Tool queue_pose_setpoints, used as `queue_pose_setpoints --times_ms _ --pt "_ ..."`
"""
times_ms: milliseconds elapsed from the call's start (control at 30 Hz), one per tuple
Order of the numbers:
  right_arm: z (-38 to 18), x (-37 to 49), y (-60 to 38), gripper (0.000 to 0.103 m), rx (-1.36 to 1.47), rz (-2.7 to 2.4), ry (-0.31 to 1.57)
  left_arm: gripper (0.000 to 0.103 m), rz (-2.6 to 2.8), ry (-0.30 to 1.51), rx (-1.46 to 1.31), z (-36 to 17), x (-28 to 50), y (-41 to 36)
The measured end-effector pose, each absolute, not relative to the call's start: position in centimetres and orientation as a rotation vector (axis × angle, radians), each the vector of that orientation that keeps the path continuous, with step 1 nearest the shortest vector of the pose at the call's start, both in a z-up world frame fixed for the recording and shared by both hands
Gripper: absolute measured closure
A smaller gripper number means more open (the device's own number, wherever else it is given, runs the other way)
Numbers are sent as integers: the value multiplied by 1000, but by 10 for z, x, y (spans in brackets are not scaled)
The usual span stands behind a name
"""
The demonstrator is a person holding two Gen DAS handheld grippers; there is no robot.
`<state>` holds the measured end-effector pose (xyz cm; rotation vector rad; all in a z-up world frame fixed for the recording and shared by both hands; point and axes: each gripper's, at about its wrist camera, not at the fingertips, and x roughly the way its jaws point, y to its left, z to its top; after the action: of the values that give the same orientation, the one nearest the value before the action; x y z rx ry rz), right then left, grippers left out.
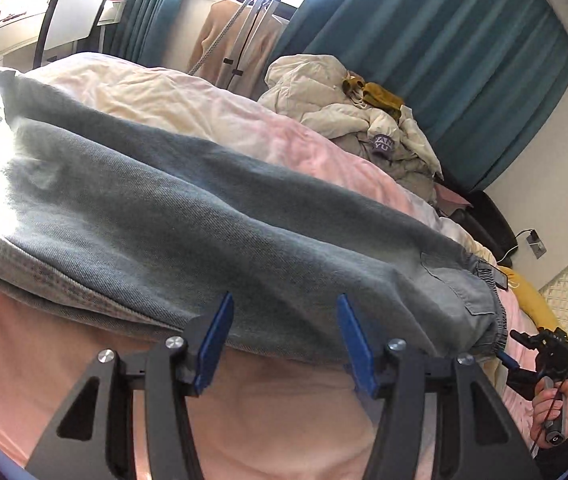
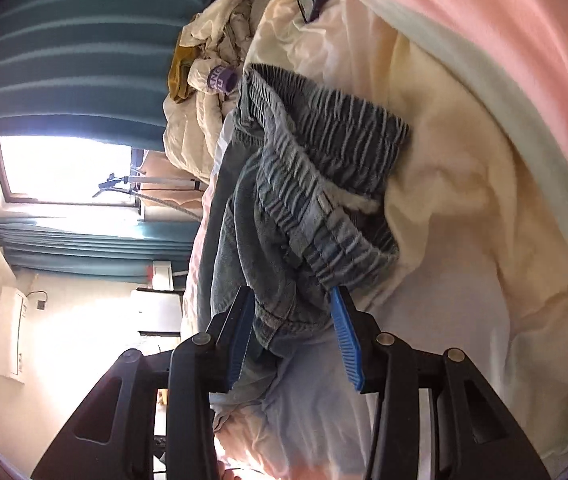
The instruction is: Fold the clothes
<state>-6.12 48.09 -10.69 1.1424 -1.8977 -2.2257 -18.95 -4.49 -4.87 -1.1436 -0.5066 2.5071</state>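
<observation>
Two hand-held grippers work over a wide bed (image 1: 188, 92) covered in pink and cream bedding. Ahead of the left gripper (image 1: 284, 320), a pair of grey-blue jeans (image 1: 164, 200) lies lengthwise across the bed, already doubled leg over leg; its blue pads stand spread and empty, just short of the near long edge. The right gripper (image 2: 294, 322) is at the waist end: bunched denim and the elastic waistband (image 2: 324, 168) sit between its pads, which appear to pinch the cloth, though the contact on the right-hand pad is hard to confirm. In the left view this gripper (image 1: 518, 346) shows far to the right, held by a hand (image 1: 552, 408). Judging by the layout, the step in hand is preparing the crosswise fold; next, the left gripper would need to close on the jeans' edge. Beyond the jeans sits a heap of cream clothes (image 1: 348, 100). The hem end is washed out by sunlight, and the lower layers are hidden.
</observation>
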Motion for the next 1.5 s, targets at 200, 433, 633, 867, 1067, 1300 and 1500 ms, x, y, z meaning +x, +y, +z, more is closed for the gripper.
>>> queue_pose_setpoints --times_ms 200,433,633,867,1067,1300,1500 --pt "-133 -68 485 62 1159 -2134 -2030 47 2475 -458 -1142 -49 -186 -32" --pt "-143 -69 492 63 1225 -2136 -2046 47 2463 -350 -1181 -59 -187 -17" --pt "-153 -60 503 62 1154 -2072 -2160 47 2452 -359 -1158 -55 -182 -17" --pt "-107 -65 503 62 1062 -2249 -1963 47 2469 -417 -1159 -55 -182 -26" --pt "-122 -76 513 62 1104 -2231 -2028 47 2479 -432 -1155 -55 -184 -28" --pt "-90 -94 493 82 1088 -2556 -1798 47 2471 -483 -1105 -50 -181 -34" --pt "-21 -85 493 91 692 -2855 -1481 47 2483 -510 -1058 -44 -179 -39"
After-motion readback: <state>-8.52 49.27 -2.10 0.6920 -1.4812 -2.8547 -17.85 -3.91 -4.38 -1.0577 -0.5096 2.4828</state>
